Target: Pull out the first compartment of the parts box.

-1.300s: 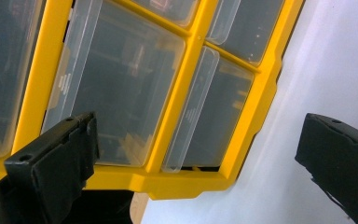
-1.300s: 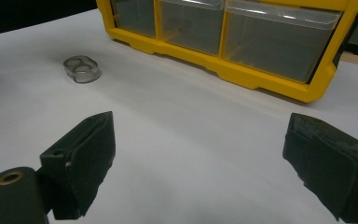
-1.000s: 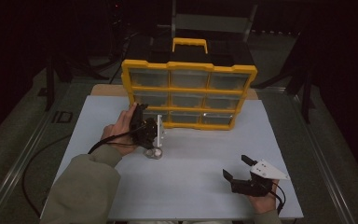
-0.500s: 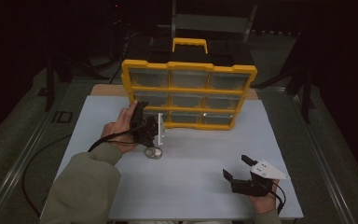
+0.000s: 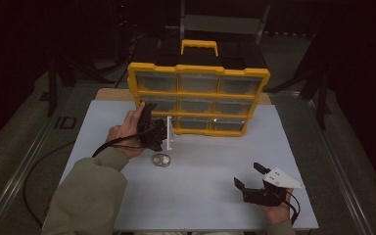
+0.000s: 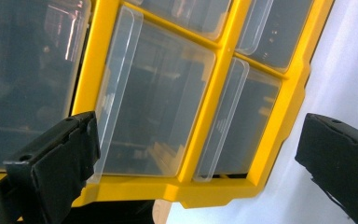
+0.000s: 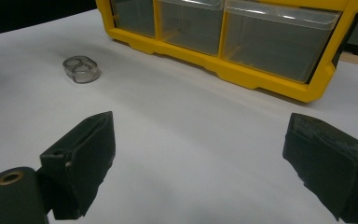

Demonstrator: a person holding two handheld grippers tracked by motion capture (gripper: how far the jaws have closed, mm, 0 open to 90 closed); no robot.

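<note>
Nine clear plastic drawers, in three rows of three, fill the yellow plastic drawer cabinet (image 5: 199, 100) at 12 o'clock on the white table (image 5: 210, 161). Since one second ago little differs: the left gripper (image 5: 162, 133) stays at the cabinet's lower left drawers, jaws wide apart and holding nothing. One small clear two-ring piece (image 5: 160, 159) lies just at 6 o'clock of it. The right gripper (image 5: 248, 177) rests unmoved at 5 o'clock, also wide open and empty.
</note>
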